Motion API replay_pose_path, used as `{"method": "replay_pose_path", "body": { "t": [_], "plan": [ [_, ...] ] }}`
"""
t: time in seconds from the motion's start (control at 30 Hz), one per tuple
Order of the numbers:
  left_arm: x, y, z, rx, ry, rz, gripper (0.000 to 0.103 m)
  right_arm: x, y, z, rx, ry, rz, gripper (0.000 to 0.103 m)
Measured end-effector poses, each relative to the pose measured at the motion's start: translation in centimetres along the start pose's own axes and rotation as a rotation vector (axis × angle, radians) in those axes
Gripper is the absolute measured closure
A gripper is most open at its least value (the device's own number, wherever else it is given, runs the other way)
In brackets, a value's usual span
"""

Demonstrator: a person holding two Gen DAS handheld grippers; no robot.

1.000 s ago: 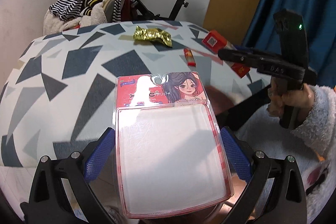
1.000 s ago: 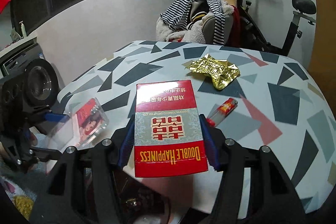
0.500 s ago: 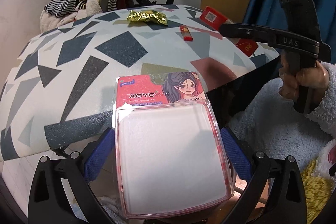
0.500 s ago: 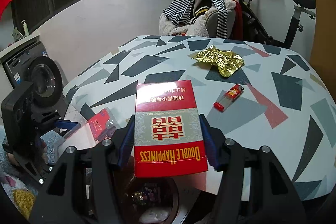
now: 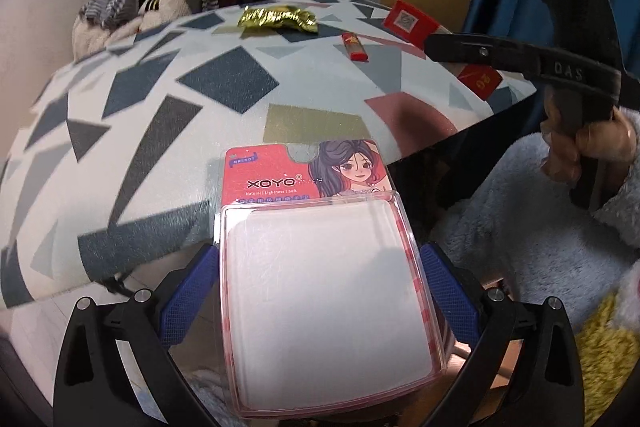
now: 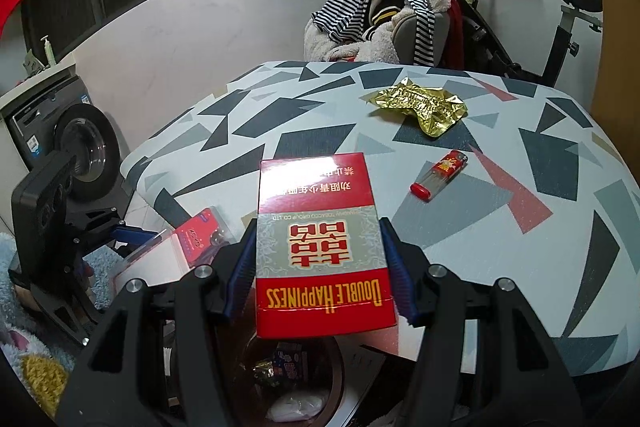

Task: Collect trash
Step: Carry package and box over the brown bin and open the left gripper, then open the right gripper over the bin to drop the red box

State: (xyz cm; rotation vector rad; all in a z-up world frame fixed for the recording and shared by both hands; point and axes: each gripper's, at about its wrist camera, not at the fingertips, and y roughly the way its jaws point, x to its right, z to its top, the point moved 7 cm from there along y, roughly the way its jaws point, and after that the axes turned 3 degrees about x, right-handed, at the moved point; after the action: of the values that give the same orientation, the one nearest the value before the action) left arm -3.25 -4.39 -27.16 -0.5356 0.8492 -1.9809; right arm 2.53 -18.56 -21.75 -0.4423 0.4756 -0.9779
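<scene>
Two pieces of trash are already in your grip, one per hand, and both hang off the near edge of the patterned table (image 6: 460, 227) rather than over it. Your right gripper (image 6: 318, 265) has its blue pads pressed against the long sides of the red cigarette box (image 6: 320, 247), whose long axis runs straight out along the fingers. Your left gripper (image 5: 320, 287) pinches the clear blister pack (image 5: 324, 267) by its side edges in the same way, card end pointing away from you.

What matters for the drop is the bin (image 6: 288, 379), visible in the right wrist view directly below the cigarette box, near and low, with wrappers already lying inside. The box sits almost squarely above that opening, so I judge your right hand the nearer one and the natural one to let go first. The blister pack (image 6: 168, 259) shows to the left of the bin in that view, beside it rather than above it; whether it clears the rim I cannot tell. You would probably need to bring the left hand rightward before spreading its fingers.

Farther out on the table lie a crumpled gold wrapper (image 6: 420, 107) and a red lighter (image 6: 438, 177), well apart from both grippers.
</scene>
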Motion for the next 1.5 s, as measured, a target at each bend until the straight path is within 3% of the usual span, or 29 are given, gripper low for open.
{"method": "replay_pose_path", "body": {
  "t": [0.17, 0.77, 1.5],
  "plan": [
    [0.5, -0.5, 0.6, 0.036, 0.023, -0.016, 0.006, 0.0, 0.0, 0.0, -0.001, 0.002, 0.001, 0.044],
    [0.8, -0.4, 1.8, 0.050, 0.033, -0.018, 0.006, -2.3, 0.1, -0.2, -0.014, -0.033, 0.062, 0.044],
    [-5.0, -3.6, 1.1, 0.140, -0.174, 0.040, 0.006, -6.0, 3.3, -6.6, -0.216, -0.134, 0.137, 0.044]
  ]
}}
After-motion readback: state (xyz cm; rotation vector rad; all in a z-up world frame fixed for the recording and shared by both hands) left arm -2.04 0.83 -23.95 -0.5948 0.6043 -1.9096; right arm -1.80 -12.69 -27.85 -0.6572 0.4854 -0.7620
